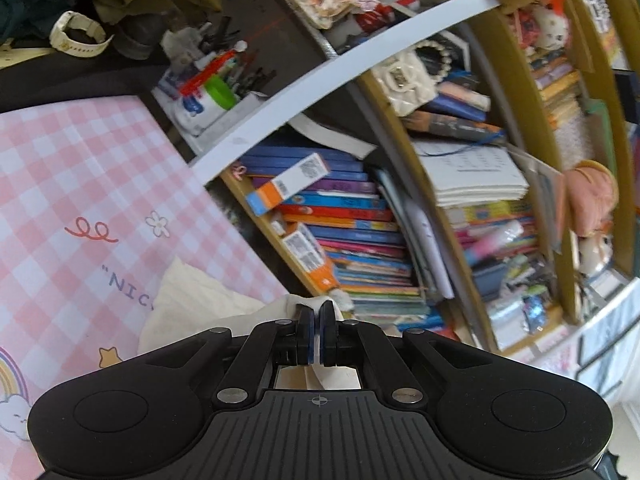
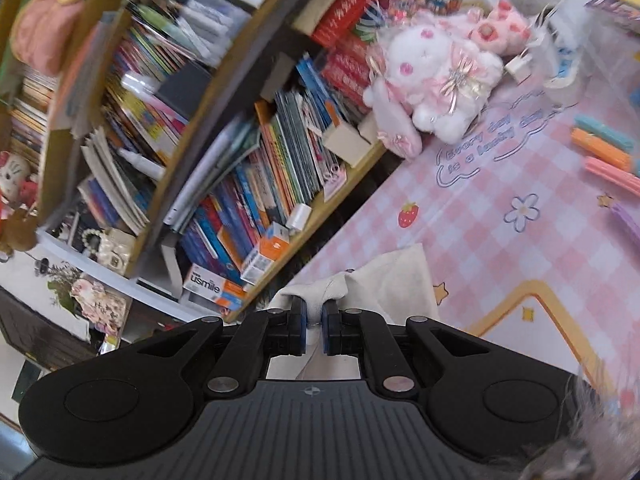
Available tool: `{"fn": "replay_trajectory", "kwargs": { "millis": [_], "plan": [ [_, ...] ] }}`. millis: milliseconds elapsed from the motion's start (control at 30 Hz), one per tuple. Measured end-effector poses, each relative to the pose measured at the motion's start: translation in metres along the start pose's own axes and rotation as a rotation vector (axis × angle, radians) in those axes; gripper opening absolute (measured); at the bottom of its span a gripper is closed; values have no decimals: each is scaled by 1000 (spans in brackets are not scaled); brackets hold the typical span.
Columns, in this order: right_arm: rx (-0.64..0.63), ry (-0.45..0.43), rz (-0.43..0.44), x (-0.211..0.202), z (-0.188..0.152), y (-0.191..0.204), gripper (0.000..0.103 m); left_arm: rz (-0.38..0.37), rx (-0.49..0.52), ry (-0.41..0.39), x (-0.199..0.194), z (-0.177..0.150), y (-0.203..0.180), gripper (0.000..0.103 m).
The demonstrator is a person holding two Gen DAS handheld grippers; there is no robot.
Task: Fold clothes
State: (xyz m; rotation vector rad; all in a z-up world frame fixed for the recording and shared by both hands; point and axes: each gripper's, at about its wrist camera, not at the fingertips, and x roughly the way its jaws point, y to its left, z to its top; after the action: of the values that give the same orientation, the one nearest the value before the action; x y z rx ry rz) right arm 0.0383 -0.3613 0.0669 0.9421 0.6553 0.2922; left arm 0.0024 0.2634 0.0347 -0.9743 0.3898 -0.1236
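Note:
A cream-white garment [image 1: 192, 300] lies on the pink checked table mat [image 1: 80, 184], and my left gripper [image 1: 316, 312] is shut on its edge, with cloth bunched between the fingers. In the right wrist view the same white garment [image 2: 396, 280] hangs over the pink checked mat [image 2: 520, 248]. My right gripper [image 2: 315, 312] is shut on a bunched fold of it. Both views are tilted, and the cloth runs down out of sight behind each gripper body.
A wooden bookshelf [image 1: 384, 220] packed with books stands right behind the table edge. A pen holder [image 1: 208, 92] and a white watch [image 1: 78, 36] sit at the far left. A pink-white plush rabbit [image 2: 436, 76] and coloured markers [image 2: 600, 148] lie on the mat at right.

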Motion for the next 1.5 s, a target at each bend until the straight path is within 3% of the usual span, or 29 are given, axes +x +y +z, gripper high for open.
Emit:
{"fn": "replay_trajectory", "kwargs": {
  "millis": [167,433,633,867,900,933,1000,1067,1133,1167,1200,1233,1333,1433,1500],
  "plan": [
    [32,54,-21,38,14,-15,8,62,-17,2,25,4,3,1],
    [119,79,-74,81,20,-32,8,108,-66,68,71,19,31,1],
    [157,128,-164,117,24,-42,8,159,-104,185,110,26,57,1],
    [155,229,-244,150,31,-51,8,203,-40,360,150,33,67,1],
    [157,231,-261,153,34,-53,8,202,-50,342,151,36,70,1],
    [175,200,-269,152,37,-55,8,200,-70,304,149,40,74,1],
    [326,-36,-187,135,44,-73,7,254,-173,237,147,39,89,1],
    [375,-52,-224,136,44,-83,10,319,-288,172,144,36,106,5],
    [413,-50,-272,138,45,-92,17,338,-330,163,143,35,111,20],
    [382,-21,-301,140,46,-89,18,318,-335,156,141,36,109,27],
    [305,-14,-324,140,46,-81,18,297,-340,150,139,37,107,43],
    [233,-12,-325,138,46,-73,21,302,-292,147,137,39,99,51],
    [-24,53,-313,144,43,-38,35,357,-46,149,134,48,65,51],
    [-507,165,-368,171,22,17,41,357,249,228,144,48,24,51],
    [-839,241,-376,188,-5,45,42,336,573,322,154,23,-10,51]
  ]
}}
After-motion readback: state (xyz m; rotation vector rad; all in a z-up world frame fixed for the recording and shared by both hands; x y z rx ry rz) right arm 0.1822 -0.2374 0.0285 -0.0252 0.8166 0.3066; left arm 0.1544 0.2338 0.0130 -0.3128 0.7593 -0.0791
